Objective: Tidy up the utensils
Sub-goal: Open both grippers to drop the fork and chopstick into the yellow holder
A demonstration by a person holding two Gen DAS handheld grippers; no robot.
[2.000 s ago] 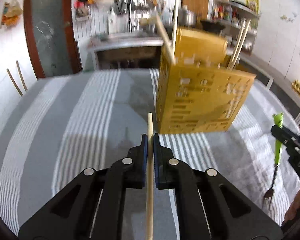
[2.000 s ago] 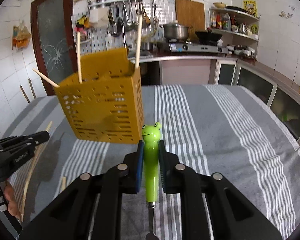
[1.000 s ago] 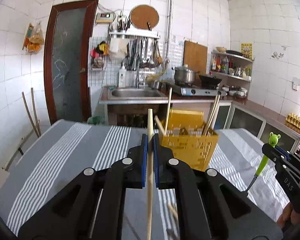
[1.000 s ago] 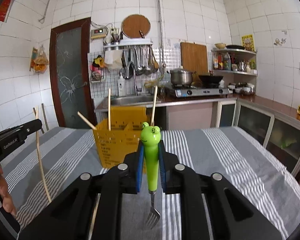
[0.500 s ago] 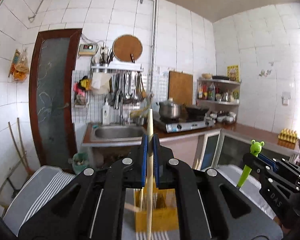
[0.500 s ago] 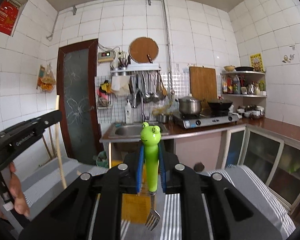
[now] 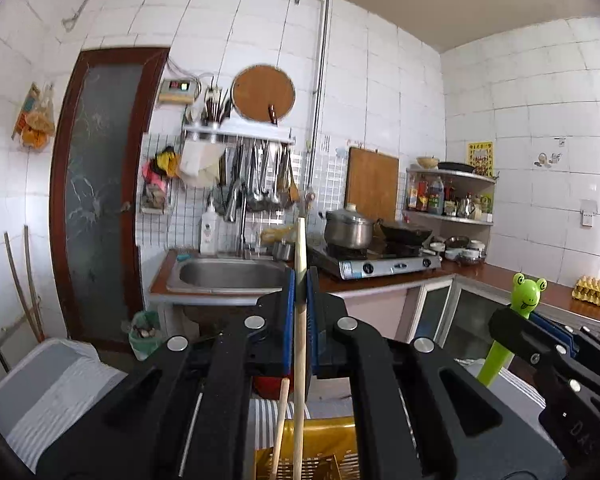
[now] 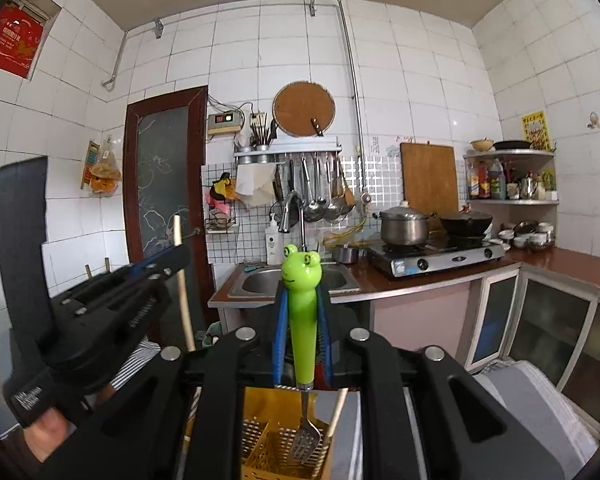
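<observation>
My left gripper (image 7: 300,280) is shut on a wooden chopstick (image 7: 299,360), held upright with its lower end over the yellow utensil basket (image 7: 320,452). Another chopstick (image 7: 279,424) stands in the basket. My right gripper (image 8: 302,300) is shut on a fork with a green frog handle (image 8: 301,320); its metal tines (image 8: 306,440) hang just above the basket's compartments (image 8: 268,448). The left gripper (image 8: 140,268) shows at the left of the right wrist view, and the right gripper with the frog fork (image 7: 520,320) at the right of the left wrist view.
The basket stands on a grey striped tablecloth (image 7: 60,392). Behind is a kitchen counter with a sink (image 7: 228,276), a gas stove with pot (image 8: 404,228) and wok, hanging ladles, a brown door (image 8: 160,208) and cabinets (image 8: 540,320).
Both grippers rose and tilted up, so the basket dropped to the bottom of both views. The chopstick and the fork now hang directly over the basket.
</observation>
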